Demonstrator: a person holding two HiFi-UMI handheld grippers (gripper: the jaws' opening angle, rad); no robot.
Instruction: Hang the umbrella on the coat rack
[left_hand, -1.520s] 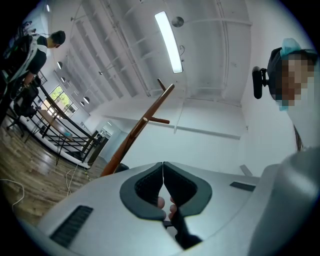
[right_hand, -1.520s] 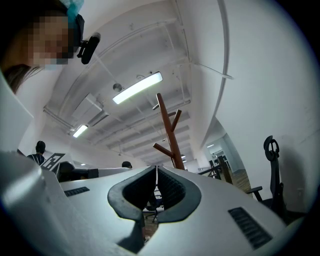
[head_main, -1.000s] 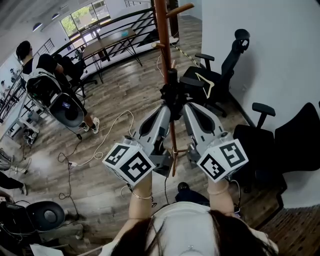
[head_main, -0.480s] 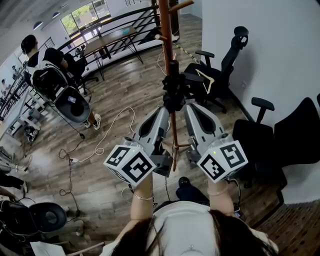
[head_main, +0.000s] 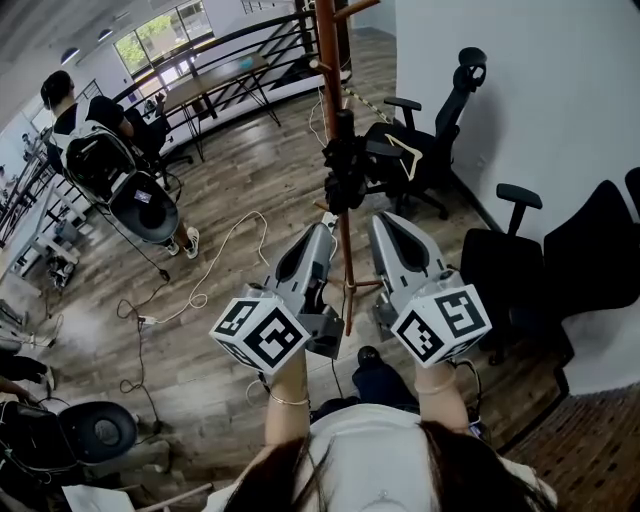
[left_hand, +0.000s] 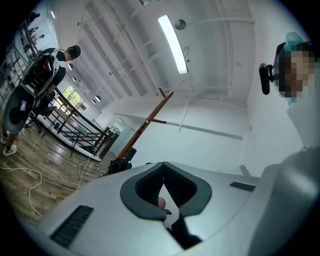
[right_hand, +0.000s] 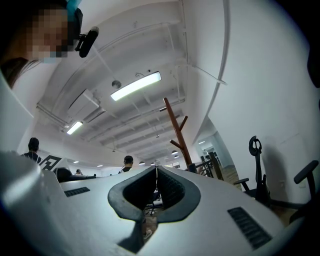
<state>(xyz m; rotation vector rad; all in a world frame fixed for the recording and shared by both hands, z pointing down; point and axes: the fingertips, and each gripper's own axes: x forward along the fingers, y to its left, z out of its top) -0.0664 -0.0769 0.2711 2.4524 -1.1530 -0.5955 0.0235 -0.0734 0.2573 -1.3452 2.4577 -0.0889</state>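
A black folded umbrella (head_main: 343, 168) hangs against the brown wooden coat rack (head_main: 327, 50), up beside its pole. In the head view my left gripper (head_main: 326, 228) and right gripper (head_main: 381, 218) sit just below the umbrella, one on each side of the pole and apart from it. Both grippers have their jaws closed tip to tip with nothing between them. The left gripper view shows the umbrella (left_hand: 119, 165) low on the slanting rack (left_hand: 146, 124) just past the gripper (left_hand: 162, 163). In the right gripper view the rack (right_hand: 176, 134) rises beyond the shut gripper (right_hand: 156, 168).
Black office chairs (head_main: 432, 150) (head_main: 585, 270) stand along the white wall at the right. A person in black (head_main: 85, 125) sits at the left by another chair. White cables (head_main: 215, 265) trail over the wooden floor. A table (head_main: 215, 80) and a railing are behind.
Both grippers have drawn back toward me, away from the umbrella they were up against. The umbrella stays hanging on the rack.
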